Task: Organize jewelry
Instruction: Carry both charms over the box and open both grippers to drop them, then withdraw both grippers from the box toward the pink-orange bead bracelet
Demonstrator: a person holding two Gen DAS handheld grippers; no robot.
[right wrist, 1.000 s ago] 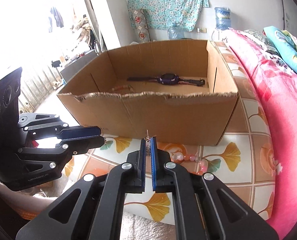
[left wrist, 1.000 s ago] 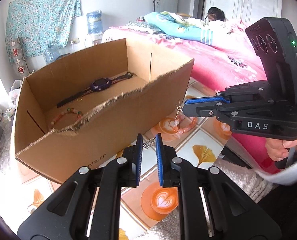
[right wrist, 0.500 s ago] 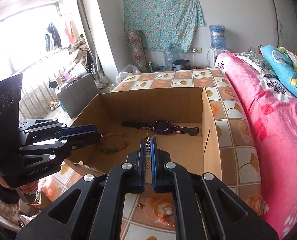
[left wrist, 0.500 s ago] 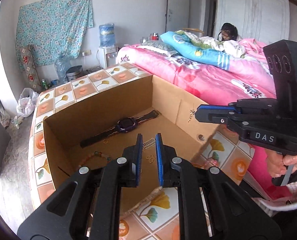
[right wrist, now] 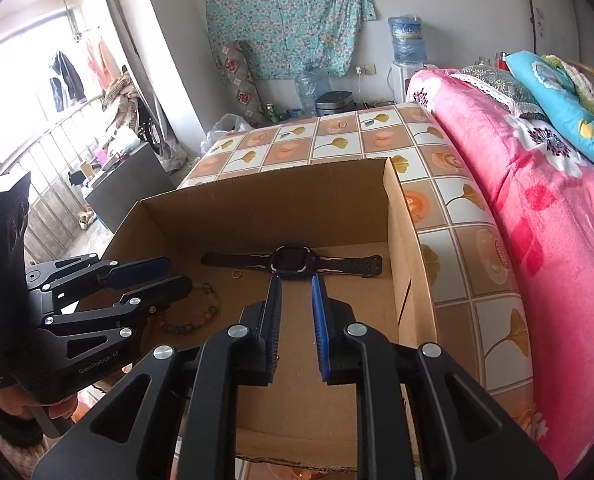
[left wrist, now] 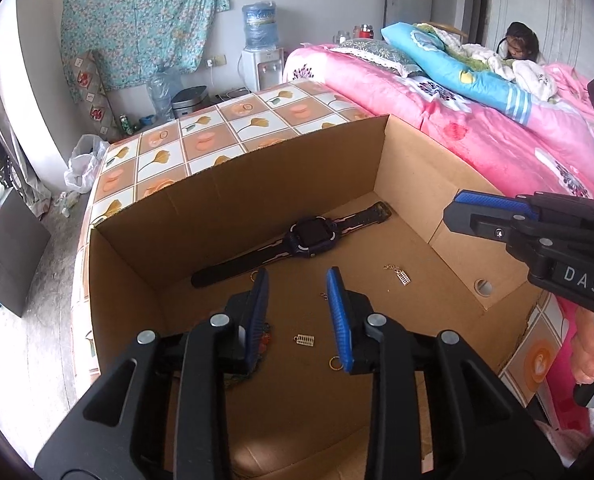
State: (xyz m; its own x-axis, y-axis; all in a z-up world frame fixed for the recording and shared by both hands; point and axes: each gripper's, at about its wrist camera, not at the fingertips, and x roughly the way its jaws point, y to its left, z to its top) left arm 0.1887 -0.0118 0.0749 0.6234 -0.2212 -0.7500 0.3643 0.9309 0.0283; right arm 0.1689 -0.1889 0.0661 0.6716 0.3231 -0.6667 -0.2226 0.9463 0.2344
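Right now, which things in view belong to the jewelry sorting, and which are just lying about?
Job:
cardboard box
watch
two charm earrings
bead bracelet
gold ring
left gripper and right gripper, both open, empty

Lying about:
water dispenser
pink bedding
floral cloth

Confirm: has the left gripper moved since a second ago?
Yes. The left gripper went from outside the cardboard box to above its floor, jaws just opened, empty.
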